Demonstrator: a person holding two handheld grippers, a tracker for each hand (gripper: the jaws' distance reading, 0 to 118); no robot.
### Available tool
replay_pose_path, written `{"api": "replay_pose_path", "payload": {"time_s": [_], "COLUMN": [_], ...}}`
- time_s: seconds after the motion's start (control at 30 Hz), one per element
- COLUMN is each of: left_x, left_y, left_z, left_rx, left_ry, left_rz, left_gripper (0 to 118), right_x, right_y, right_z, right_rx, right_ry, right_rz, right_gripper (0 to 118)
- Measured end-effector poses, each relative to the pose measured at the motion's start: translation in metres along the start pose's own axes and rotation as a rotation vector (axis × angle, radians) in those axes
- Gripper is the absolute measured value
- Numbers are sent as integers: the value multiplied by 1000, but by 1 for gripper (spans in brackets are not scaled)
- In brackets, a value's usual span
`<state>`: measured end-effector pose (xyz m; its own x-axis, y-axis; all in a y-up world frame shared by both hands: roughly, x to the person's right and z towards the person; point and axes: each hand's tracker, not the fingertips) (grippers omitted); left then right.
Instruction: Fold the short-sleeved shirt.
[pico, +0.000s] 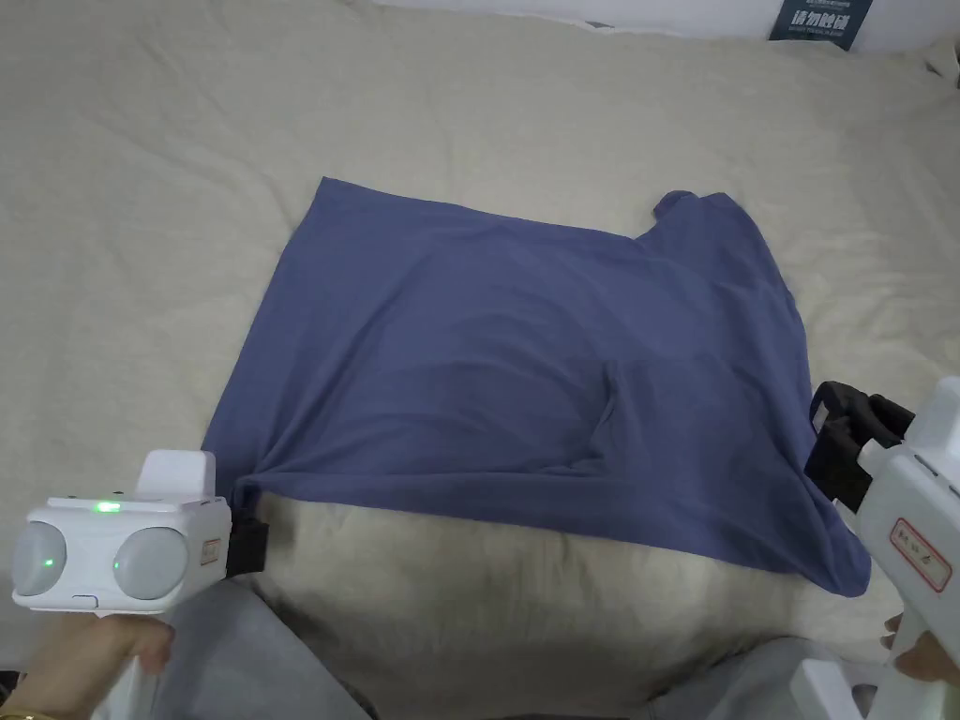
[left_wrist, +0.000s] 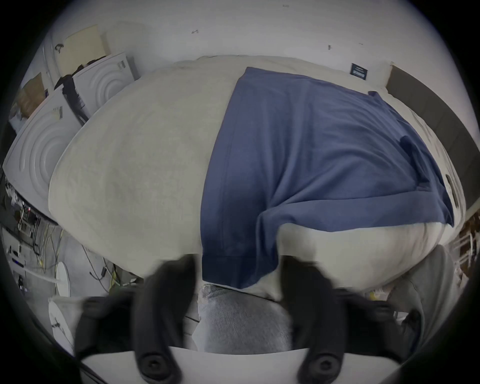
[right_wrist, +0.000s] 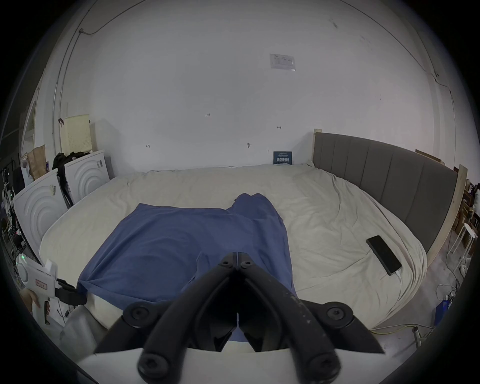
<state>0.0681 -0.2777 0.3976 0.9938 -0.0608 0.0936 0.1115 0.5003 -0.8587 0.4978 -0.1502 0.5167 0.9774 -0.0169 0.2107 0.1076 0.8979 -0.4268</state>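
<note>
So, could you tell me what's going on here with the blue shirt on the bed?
A person is folding a blue short-sleeved shirt spread on a bed, holding a gripper in each hand. The left gripper sits at the shirt's near left corner with its jaws apart, the hem between them. The right gripper has its jaws together at the shirt's near right edge, though a grip on the cloth can't be confirmed. One sleeve already lies folded over the body.

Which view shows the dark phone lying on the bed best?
The right gripper view: the phone lies in plain sight on the beige sheet, to the right of the blue shirt, with a cable at its near end. The left gripper view catches just a dark sliver at the bed's edge, too distorted to identify.
</note>
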Motion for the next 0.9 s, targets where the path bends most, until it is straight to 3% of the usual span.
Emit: {"api": "replay_pose_path", "payload": {"time_s": [0.03,0.07,0.3,0.33,0.37,0.43,0.47,0.53,0.7,0.8,0.83,0.87,0.9], "left_x": [-2,-6,-22,-23,-25,-27,-24,-24,-18,-17,-16,-16,-15], "left_y": [1,1,7,9,11,16,19,23,27,27,26,27,27], "left_z": [-3,-5,23,30,39,49,54,58,56,55,56,56,56], "left_rx": [-10,-5,84,108,130,162,168,179,185,177,175,174,174], "left_ry": [-1,-33,-43,-39,-41,-50,-54,-57,-50,-46,-45,-44,-43], "left_rz": [13,34,128,131,134,144,148,159,166,175,177,178,178], "left_gripper": [13,4,2,2,2,2,2,2,2,2,2,2,2], "right_x": [1,2,21,28,36,53,60,72,78,77,77,78,79], "right_y": [0,0,-4,-5,-6,-12,-17,-27,-63,-86,-93,-97,-100], "right_z": [0,0,-2,-4,-8,-16,-21,-31,-61,-82,-88,-91,-94], "right_rx": [-1,-3,-85,-124,-173,-230,-258,-352,-502,-581,-587,-595,-606], "right_ry": [-2,-2,-27,-38,-47,-41,-52,-76,-105,-125,-112,-114,-119], "right_rz": [-5,-12,-50,-69,-78,-106,-123,-115,2,2,-9,-13,-16], "right_gripper": [2,2,3,15,37,100,100,118,118,118,108,90,64]}}
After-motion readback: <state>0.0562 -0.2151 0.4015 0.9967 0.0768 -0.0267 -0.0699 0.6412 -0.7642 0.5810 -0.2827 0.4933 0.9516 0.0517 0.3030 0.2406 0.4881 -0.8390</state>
